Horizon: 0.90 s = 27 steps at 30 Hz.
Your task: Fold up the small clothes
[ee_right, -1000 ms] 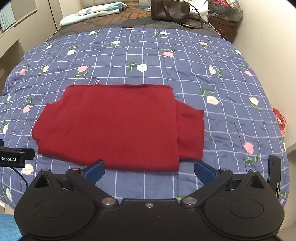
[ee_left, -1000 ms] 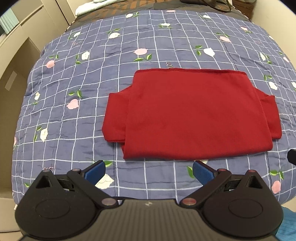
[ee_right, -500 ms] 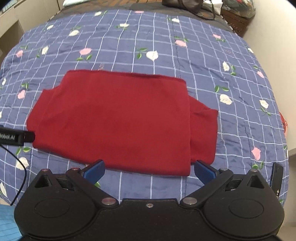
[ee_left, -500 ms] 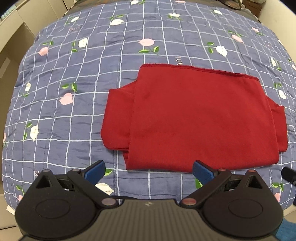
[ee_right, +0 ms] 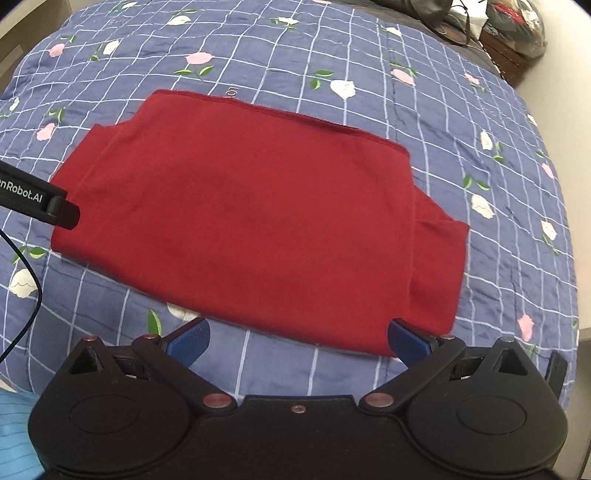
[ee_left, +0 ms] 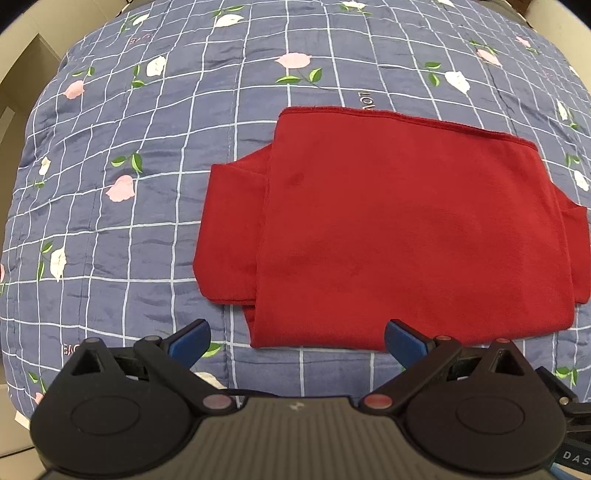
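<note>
A red garment (ee_left: 406, 229) (ee_right: 251, 221) lies flat on the bed, folded once, with a sleeve sticking out at each side. My left gripper (ee_left: 295, 338) hovers open just above its near left corner, blue pads wide apart and nothing between them. My right gripper (ee_right: 297, 339) is open as well, over the near right corner, its right pad level with the hem. The left gripper's black body (ee_right: 33, 199) shows at the left edge of the right wrist view, over the left sleeve.
The blue checked quilt with flowers (ee_left: 129, 203) (ee_right: 480, 110) covers the whole bed. A dark bag (ee_right: 424, 7) and a wooden nightstand (ee_right: 513, 55) stand at the far right. Light cabinets (ee_left: 22, 74) run along the left. A thin cable (ee_right: 26, 280) trails at the left.
Both grippers have moved forward and down toward the garment's near edge, so it fills more of each view. Both stay open; the garment has not moved.
</note>
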Each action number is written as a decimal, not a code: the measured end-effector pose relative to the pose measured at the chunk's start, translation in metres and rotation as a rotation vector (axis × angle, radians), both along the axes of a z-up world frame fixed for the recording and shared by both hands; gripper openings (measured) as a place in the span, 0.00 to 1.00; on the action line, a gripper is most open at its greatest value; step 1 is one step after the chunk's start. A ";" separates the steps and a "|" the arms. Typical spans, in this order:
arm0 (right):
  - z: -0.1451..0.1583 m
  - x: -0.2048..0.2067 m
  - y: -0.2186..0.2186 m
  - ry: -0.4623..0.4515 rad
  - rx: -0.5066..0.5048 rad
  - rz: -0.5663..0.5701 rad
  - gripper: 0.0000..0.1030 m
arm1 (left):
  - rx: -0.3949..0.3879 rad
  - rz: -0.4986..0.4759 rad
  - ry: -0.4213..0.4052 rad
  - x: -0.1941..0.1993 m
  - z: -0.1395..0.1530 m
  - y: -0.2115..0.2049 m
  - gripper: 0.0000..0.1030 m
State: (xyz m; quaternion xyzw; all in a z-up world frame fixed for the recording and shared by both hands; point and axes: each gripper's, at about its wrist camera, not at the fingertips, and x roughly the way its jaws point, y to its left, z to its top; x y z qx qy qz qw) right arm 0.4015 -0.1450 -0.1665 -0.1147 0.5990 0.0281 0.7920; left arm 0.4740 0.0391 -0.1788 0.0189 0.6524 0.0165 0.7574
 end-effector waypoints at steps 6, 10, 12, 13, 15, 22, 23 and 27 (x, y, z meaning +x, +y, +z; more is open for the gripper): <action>-0.019 0.021 0.004 0.005 0.015 0.016 0.99 | 0.016 0.046 0.012 0.005 -0.008 0.007 0.99; -0.034 0.038 0.005 -0.013 0.006 0.034 0.99 | -0.040 0.111 0.010 0.004 -0.017 0.022 0.99; -0.041 0.046 0.006 -0.030 0.005 0.054 0.99 | -0.080 0.183 -0.003 0.002 -0.021 0.038 0.99; -0.044 0.049 0.007 -0.038 0.004 0.067 0.99 | -0.098 0.220 -0.007 0.001 -0.023 0.046 0.99; -0.053 0.056 0.011 -0.040 -0.005 0.096 0.99 | -0.127 0.287 -0.014 0.001 -0.025 0.063 0.99; -0.083 0.070 0.017 0.049 -0.007 0.109 0.99 | -0.154 0.234 -0.057 0.020 -0.034 0.090 0.99; -0.087 0.070 0.018 0.066 -0.011 0.113 0.99 | -0.156 0.211 -0.061 0.025 -0.035 0.090 0.99; -0.105 0.066 0.016 0.133 -0.028 0.125 0.99 | -0.114 0.155 -0.068 0.044 -0.045 0.090 0.99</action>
